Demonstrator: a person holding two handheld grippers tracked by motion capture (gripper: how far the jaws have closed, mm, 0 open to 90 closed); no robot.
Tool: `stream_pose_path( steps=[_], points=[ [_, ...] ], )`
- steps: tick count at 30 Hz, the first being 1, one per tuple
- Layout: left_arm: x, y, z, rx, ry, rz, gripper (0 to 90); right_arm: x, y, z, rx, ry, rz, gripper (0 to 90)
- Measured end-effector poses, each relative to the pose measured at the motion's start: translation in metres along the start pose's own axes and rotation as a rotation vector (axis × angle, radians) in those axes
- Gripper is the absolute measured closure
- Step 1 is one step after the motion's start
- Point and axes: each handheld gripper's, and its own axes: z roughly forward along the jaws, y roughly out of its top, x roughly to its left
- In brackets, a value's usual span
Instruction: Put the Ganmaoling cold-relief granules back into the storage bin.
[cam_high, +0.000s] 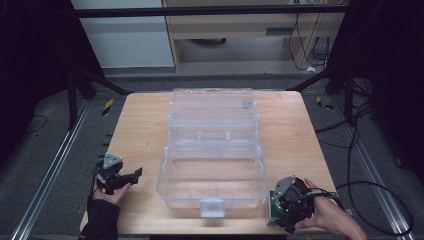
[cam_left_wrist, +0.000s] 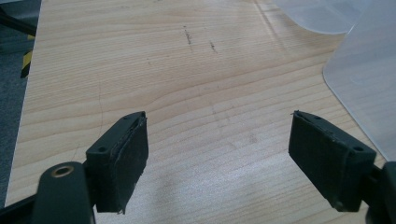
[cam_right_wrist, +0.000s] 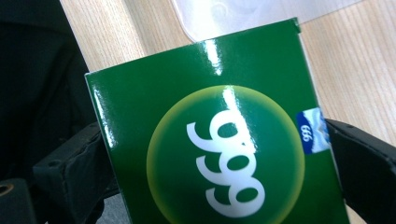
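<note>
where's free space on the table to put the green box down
Bare wood lies left of the clear container, between it and the left gripper, and along the table's right side. The near right corner is crowded by the right gripper and green box.

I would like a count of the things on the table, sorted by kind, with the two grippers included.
Clear plastic container, lid open: 1
Green box between the jaws of the right gripper: 1
Grippers, counting also the left gripper with nothing between its open jaws: 2
Total: 4
</note>
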Motion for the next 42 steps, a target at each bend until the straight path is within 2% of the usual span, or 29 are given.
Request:
stream_pose_path(
  steps=[6,11,16,21,26,29,35,42],
  points=[
    [0.000,0.000,0.000,0.001,0.001,0.001,19.4,-0.003,0.000,0.004,0.008,0.011,-0.017,2.7],
    [0.000,0.000,0.000,0.001,0.001,0.000,19.6,-0.003,-0.001,0.002,0.007,0.020,-0.017,6.8],
    [0.000,0.000,0.000,0.002,0.002,0.001,19.6,-0.003,-0.003,-0.002,0.010,0.032,-0.002,12.9],
    [0.000,0.000,0.000,0.003,0.003,0.001,19.6,-0.004,-0.004,-0.002,0.004,0.038,0.003,14.8],
    [0.001,0.000,0.000,0.002,0.003,0.000,19.7,-0.004,-0.003,-0.004,0.004,0.040,0.038,15.9],
    [0.000,0.000,0.000,0.002,0.003,0.002,19.8,-0.005,-0.004,-0.006,-0.008,0.035,0.040,16.0],
    [0.000,0.000,0.000,0.000,0.003,-0.001,19.8,-0.007,-0.009,-0.021,-0.036,0.017,0.051,16.1],
    [0.000,0.000,0.000,0.001,0.004,-0.001,19.8,-0.014,-0.015,-0.047,-0.082,-0.045,0.084,16.1]
  ],
)
